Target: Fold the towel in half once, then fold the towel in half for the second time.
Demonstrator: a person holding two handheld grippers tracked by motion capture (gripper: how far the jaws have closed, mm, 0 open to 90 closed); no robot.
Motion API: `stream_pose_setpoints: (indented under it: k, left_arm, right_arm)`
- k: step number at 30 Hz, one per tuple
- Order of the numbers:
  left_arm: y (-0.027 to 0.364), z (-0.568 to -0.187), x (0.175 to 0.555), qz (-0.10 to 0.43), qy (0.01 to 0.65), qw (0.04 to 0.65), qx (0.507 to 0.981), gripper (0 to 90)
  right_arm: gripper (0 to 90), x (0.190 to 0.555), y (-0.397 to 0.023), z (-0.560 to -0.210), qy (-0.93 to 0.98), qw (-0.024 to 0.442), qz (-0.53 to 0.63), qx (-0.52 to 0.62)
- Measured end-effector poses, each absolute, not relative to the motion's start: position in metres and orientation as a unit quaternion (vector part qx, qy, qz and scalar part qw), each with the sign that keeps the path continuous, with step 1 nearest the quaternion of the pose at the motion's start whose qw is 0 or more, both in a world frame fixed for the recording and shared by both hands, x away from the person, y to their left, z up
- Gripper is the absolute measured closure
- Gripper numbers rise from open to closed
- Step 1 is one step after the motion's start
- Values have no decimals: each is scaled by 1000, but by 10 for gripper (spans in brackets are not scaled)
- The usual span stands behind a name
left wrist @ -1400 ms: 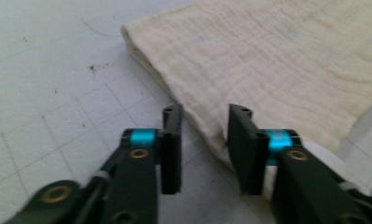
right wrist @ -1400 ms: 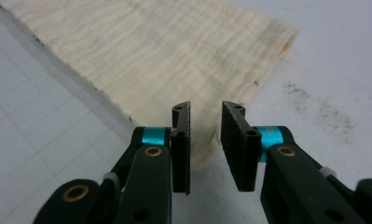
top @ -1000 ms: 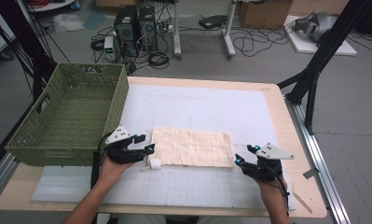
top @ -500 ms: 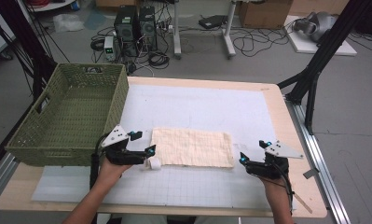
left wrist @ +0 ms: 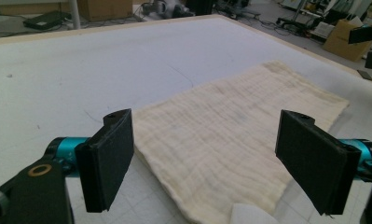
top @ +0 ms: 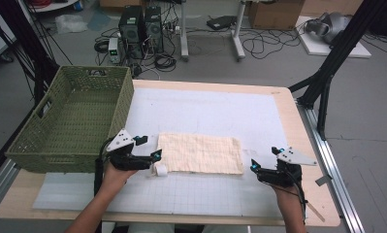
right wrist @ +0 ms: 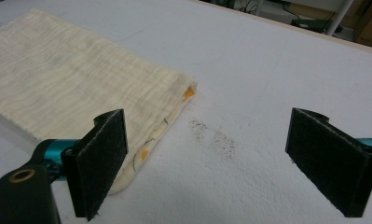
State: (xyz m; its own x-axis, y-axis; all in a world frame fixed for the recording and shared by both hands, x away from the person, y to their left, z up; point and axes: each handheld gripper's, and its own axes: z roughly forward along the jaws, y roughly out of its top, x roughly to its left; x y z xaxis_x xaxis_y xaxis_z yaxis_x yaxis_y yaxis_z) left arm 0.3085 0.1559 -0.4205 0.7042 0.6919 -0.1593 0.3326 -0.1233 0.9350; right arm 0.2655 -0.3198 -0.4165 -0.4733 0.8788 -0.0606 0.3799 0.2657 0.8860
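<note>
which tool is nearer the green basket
Left. The left tool sits just in front of the basket, at the cloth's left end; the right tool is beyond the cloth's right end.

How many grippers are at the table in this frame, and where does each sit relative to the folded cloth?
2. The left gripper is at the left end of the cloth, jaws open. The right gripper is off the cloth's near right corner, jaws open and nothing between them.

A green woven basket [top: 70, 121] is seen on the table [top: 283, 104], behind and outward of the left tool. Computer towers [top: 141, 24] and cables [top: 264, 43] are seen on the floor beyond.
</note>
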Motion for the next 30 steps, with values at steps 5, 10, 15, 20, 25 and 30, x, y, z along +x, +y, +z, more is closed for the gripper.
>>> stream_pose_setpoints:
  k: [5,10,15,20,25,30]
  left_arm:
    - [156,-421,309,160,353,560,732,203]
    - [156,-421,309,160,356,558,732,203]
    - [155,-422,309,159,355,557,733,204]
    - [158,-422,311,153,357,556,735,224]
    - [158,-421,317,148,365,559,730,215]
    - [157,-415,325,151,374,556,726,183]
  right_arm:
    - [121,265,-319,-416,743,288,430,424]
    - [121,266,-319,-417,746,287,428,423]
    - [121,265,-319,-416,745,286,430,423]
    - [121,268,-317,-418,747,283,428,423]
    - [121,270,-314,-419,752,281,424,419]
    - [121,272,-313,-419,754,278,424,418]
